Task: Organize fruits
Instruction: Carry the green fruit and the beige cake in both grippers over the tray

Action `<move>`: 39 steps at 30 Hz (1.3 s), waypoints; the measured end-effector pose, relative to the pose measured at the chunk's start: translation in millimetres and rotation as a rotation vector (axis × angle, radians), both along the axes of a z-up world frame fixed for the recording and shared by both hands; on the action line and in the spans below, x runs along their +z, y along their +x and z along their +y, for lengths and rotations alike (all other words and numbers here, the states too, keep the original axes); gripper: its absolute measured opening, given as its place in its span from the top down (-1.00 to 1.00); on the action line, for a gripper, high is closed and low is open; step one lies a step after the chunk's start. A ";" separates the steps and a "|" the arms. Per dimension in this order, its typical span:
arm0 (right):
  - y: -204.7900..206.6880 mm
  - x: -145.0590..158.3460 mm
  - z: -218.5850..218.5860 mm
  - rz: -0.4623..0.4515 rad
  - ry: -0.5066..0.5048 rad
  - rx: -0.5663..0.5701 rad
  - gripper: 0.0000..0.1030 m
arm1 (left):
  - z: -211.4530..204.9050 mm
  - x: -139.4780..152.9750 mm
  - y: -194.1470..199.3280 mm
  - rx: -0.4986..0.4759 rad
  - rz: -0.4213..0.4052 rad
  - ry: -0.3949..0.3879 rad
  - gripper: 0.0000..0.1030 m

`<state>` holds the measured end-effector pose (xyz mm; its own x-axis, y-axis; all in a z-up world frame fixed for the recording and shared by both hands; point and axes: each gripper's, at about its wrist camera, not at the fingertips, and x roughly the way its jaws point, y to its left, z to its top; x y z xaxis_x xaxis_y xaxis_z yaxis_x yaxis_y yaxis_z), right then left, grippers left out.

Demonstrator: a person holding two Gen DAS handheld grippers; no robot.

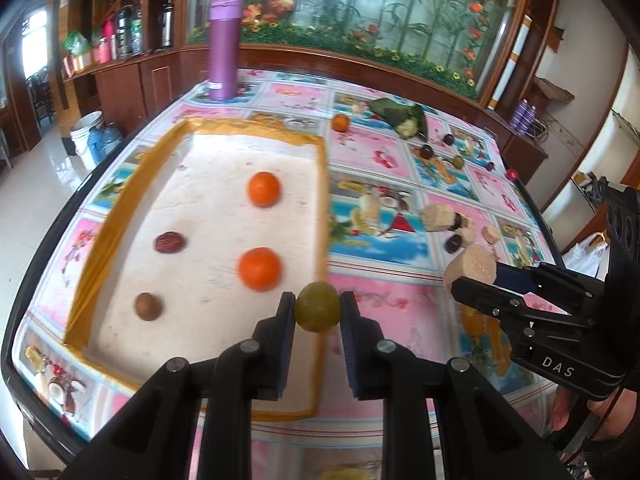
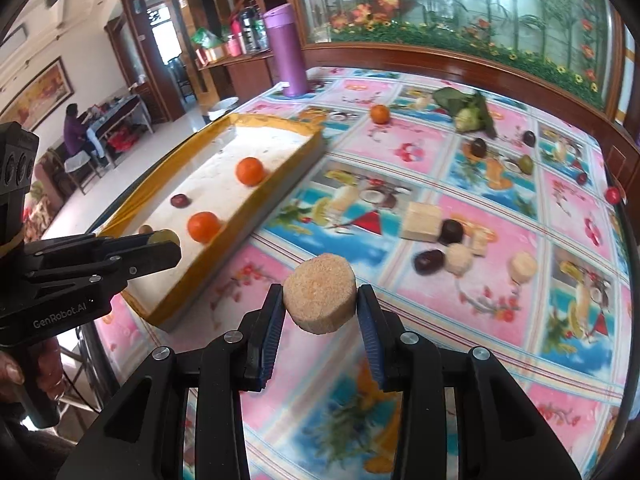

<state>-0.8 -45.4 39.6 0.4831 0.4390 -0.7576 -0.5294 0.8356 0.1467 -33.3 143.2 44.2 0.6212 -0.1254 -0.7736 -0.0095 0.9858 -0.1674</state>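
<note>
Your left gripper (image 1: pixel 318 307) is clamped on a green fruit (image 1: pixel 318 306), which hangs over the near right edge of the yellow-rimmed tray (image 1: pixel 128 196). Your right gripper (image 2: pixel 319 300) is pressed shut around a tan round cake (image 2: pixel 319 298), held above the patterned tablecloth (image 2: pixel 420 360) just to the right of the tray.

The left wrist view looks down into the tray and shows all of its contents: two oranges (image 1: pixel 263 189) (image 1: pixel 260 269), a red date (image 1: pixel 170 242) and a brown round fruit (image 1: pixel 148 306) on the white floor. In the right wrist view the tray is seen edge-on, and your left gripper (image 2: pixel 162 246) hides most of that brown fruit (only a sliver peeks out beside the arm).

The right wrist view opens up the loose pile on the cloth far better: a pale square block (image 2: pixel 422 221), dark plums (image 2: pixel 429 261) beside it, small pale round pieces (image 2: pixel 523 267), a stray orange (image 2: pixel 379 114), a green leafy bundle (image 2: pixel 468 110) and a small red fruit (image 2: pixel 612 195) at the table's far right edge. The left view renders these small and blurred.

A purple flask (image 1: pixel 225 46) stands upright at the table's back edge in both views. Only the right wrist view catches your hand (image 2: pixel 24 364) on the left gripper's handle, and a seated person (image 2: pixel 76 130) across the room.
</note>
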 end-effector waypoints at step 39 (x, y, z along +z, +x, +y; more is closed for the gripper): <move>83.7 -33.5 156.0 0.038 -0.121 0.163 0.30 | 105.0 -42.4 130.6 0.069 0.169 0.051 0.52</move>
